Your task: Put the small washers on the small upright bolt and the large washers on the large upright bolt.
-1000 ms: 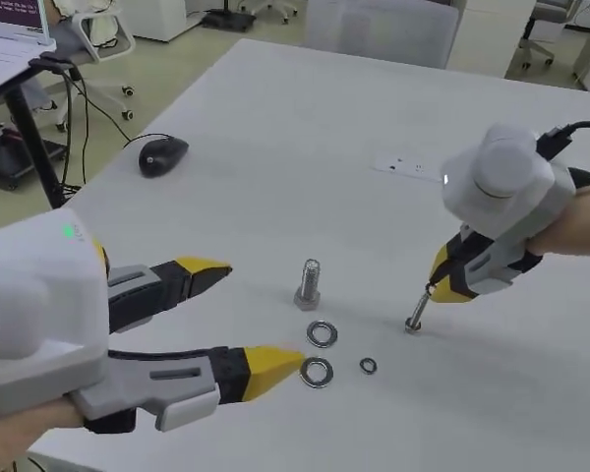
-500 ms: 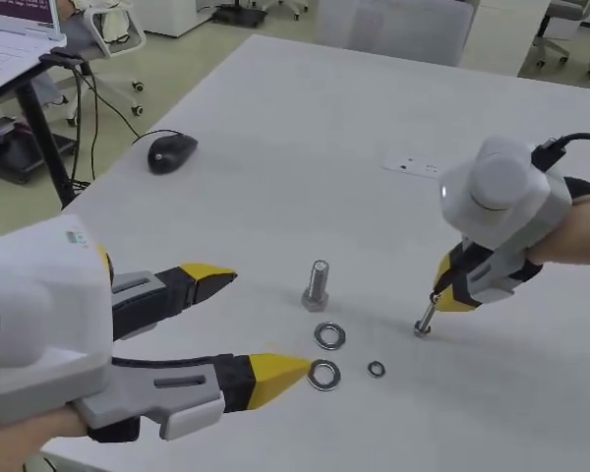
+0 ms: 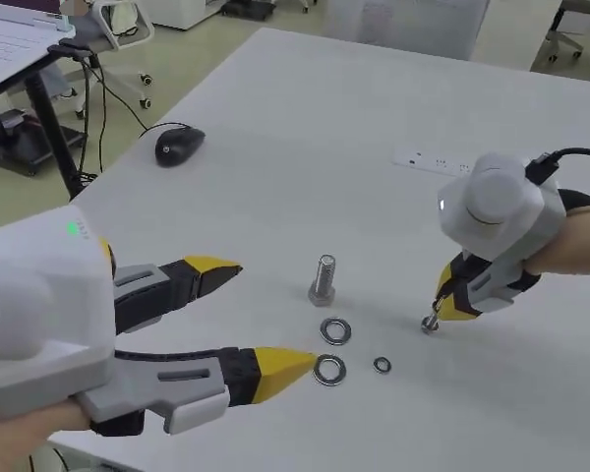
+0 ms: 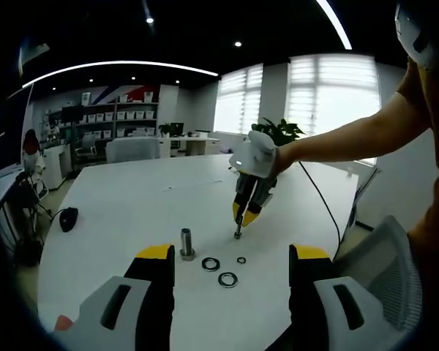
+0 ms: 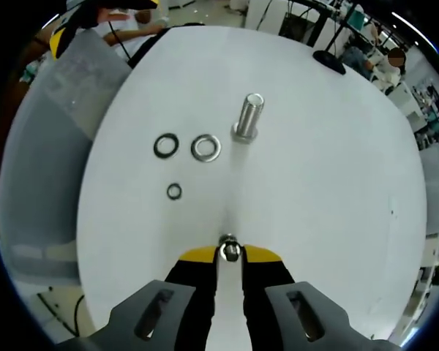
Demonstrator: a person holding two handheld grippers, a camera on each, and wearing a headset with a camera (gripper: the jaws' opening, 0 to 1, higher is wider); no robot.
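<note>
The large bolt (image 3: 323,278) stands upright on the white table (image 3: 305,147). Two large washers (image 3: 335,330) (image 3: 329,370) and one small washer (image 3: 383,365) lie flat just in front of it. My right gripper (image 3: 442,307) is shut on the small bolt (image 3: 432,320), whose head rests on the table to the right of the washers. In the right gripper view the small bolt (image 5: 229,248) sits between the yellow tips, with the large bolt (image 5: 247,117) and the washers (image 5: 205,147) beyond. My left gripper (image 3: 261,315) is open at the lower left, one tip close to the nearer large washer.
A black mouse (image 3: 179,146) lies at the table's left side and a white power strip (image 3: 428,162) lies far right. The table's left edge drops to the floor, where a side desk (image 3: 20,59) with cables stands. Bare tabletop stretches behind the bolts.
The small bolt in my right gripper has gone from tilted to nearly upright, and the gripper has sunk a little. The left gripper has barely moved. The head camera shifted.
</note>
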